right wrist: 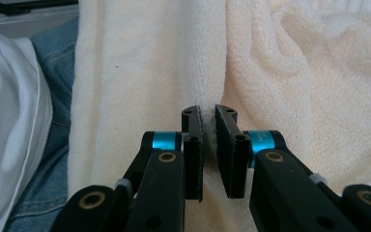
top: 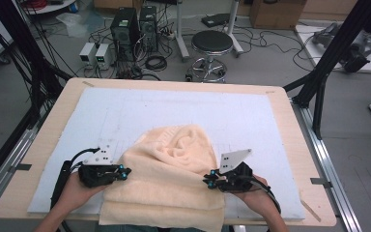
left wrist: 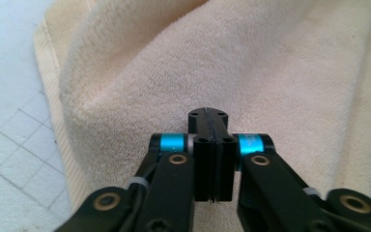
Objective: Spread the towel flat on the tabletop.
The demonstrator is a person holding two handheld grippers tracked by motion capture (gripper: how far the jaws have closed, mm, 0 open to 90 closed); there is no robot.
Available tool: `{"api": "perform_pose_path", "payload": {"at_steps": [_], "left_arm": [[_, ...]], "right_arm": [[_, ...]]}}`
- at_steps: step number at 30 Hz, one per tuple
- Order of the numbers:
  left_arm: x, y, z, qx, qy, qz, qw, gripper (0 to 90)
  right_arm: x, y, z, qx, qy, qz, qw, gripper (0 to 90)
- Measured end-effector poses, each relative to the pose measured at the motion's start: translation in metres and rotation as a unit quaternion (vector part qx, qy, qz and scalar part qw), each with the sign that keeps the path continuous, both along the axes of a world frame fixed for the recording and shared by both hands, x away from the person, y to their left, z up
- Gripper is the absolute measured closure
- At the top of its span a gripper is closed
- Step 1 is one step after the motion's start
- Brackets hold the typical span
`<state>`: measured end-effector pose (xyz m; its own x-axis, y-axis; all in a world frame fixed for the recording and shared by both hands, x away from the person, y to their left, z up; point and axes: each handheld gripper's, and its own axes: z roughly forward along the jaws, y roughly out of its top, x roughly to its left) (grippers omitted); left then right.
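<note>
Two grippers work a cream towel (top: 166, 179) bunched on the near half of the white mat (top: 125, 113), its front edge hanging off the table. The left gripper (left wrist: 207, 116), at the towel's left edge, looks closed with no cloth showing between its jaws; the right gripper (right wrist: 207, 112), at the right edge, pinches a fold. I'd guess that thin pinch could slip once pulled, leaving the towel lopsided; no containers are about.

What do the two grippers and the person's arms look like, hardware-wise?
Both the left gripper and the right gripper are black linkage bodies with brass-coloured pivot pins, cyan anodised collars beside flat black jaws, and a grey three-cornered plate dotted with holes on top. A black cable loops back from each. Forearms are bare; no sleeves in frame.
</note>
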<state>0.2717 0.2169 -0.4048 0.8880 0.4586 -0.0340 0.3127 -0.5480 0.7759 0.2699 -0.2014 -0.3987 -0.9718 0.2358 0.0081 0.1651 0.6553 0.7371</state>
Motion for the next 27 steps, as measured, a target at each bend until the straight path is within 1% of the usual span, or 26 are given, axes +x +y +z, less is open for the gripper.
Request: {"api": "perform_pose_path", "payload": {"at_steps": [1,2,3,5,7,9,11,12,13,14,15,17,18,19,21,23,24,25,26,27], "left_arm": [[0.001,0.0,0.001,-0.002,-0.005,0.005,1.0,79.1],[0.002,-0.001,0.002,0.0,-0.009,0.013,0.9999,71.0],[0.005,-0.003,0.003,-0.005,-0.007,0.013,0.9999,64.7],[0.01,-0.008,0.004,-0.014,-0.007,0.014,0.9998,57.2],[0.016,-0.015,0.003,-0.015,-0.005,0.022,0.9996,48.0],[0.022,-0.02,0.0,-0.007,-0.005,0.024,0.9997,46.5],[0.028,-0.023,-0.004,0.002,0.0,0.032,0.9995,46.1],[0.03,-0.024,-0.006,0.004,0.005,0.033,0.9994,47.8],[0.033,-0.025,-0.008,0.01,0.007,0.036,0.9993,51.6],[0.035,-0.026,-0.01,0.015,0.016,0.039,0.999,57.2],[0.037,-0.026,-0.012,0.02,0.024,0.037,0.9989,64.3],[0.037,-0.026,-0.014,0.03,0.032,0.034,0.9985,73.8],[0.036,-0.025,-0.014,0.029,0.03,0.033,0.9986,80.7],[0.035,-0.023,-0.014,0.028,0.03,0.03,0.9987,84.5],[0.031,-0.019,-0.012,0.026,0.027,0.026,0.999,89.2],[0.024,-0.013,-0.012,0.02,0.032,0.016,0.9992,89.1],[0.021,-0.011,-0.011,0.017,0.033,0.012,0.9992,89.2],[0.017,-0.009,-0.011,0.017,0.033,0.006,0.9993,89.2],[0.013,-0.007,-0.009,0.016,0.031,0.001,0.9994,89.3],[0.009,-0.005,-0.008,0.013,0.024,-0.001,0.9996,89.3]], "right_arm": [[-0.001,0.0,0.001,-0.002,-0.004,0.002,1.0,82.2],[-0.001,0.001,0.001,-0.001,0.0,0.008,1.0,82.2],[0.0,0.002,0.001,0.001,0.003,0.015,0.9999,82.2],[0.002,0.006,-0.002,-0.006,0.01,0.026,0.9996,82.0],[0.005,0.009,-0.005,-0.014,0.014,0.032,0.9993,82.0],[0.006,0.009,-0.006,-0.015,0.013,0.029,0.9994,81.8],[0.009,0.007,-0.006,-0.009,0.015,0.025,0.9995,81.3],[0.009,0.006,-0.006,-0.007,0.015,0.02,0.9997,81.1],[0.011,0.005,-0.007,-0.007,0.013,0.018,0.9997,81.0],[0.013,0.004,-0.007,-0.006,0.012,0.013,0.9998,81.0],[0.015,0.004,-0.008,-0.005,0.012,0.008,0.9999,80.9],[0.019,0.004,-0.009,-0.01,0.013,0.002,0.9999,80.8],[0.02,0.004,-0.011,-0.013,0.017,0.0,0.9998,80.8],[0.021,0.004,-0.012,-0.015,0.017,-0.001,0.9997,80.8],[0.02,0.005,-0.013,-0.014,0.016,0.003,0.9998,81.2],[0.016,0.004,-0.012,-0.005,0.023,0.016,0.9996,81.7],[0.014,0.003,-0.011,-0.001,0.024,0.023,0.9995,81.8],[0.011,0.003,-0.011,0.0,0.029,0.03,0.9991,81.8],[0.009,0.003,-0.011,-0.001,0.026,0.033,0.9991,81.7],[0.008,0.003,-0.01,-0.007,0.019,0.03,0.9993,81.2]]}}
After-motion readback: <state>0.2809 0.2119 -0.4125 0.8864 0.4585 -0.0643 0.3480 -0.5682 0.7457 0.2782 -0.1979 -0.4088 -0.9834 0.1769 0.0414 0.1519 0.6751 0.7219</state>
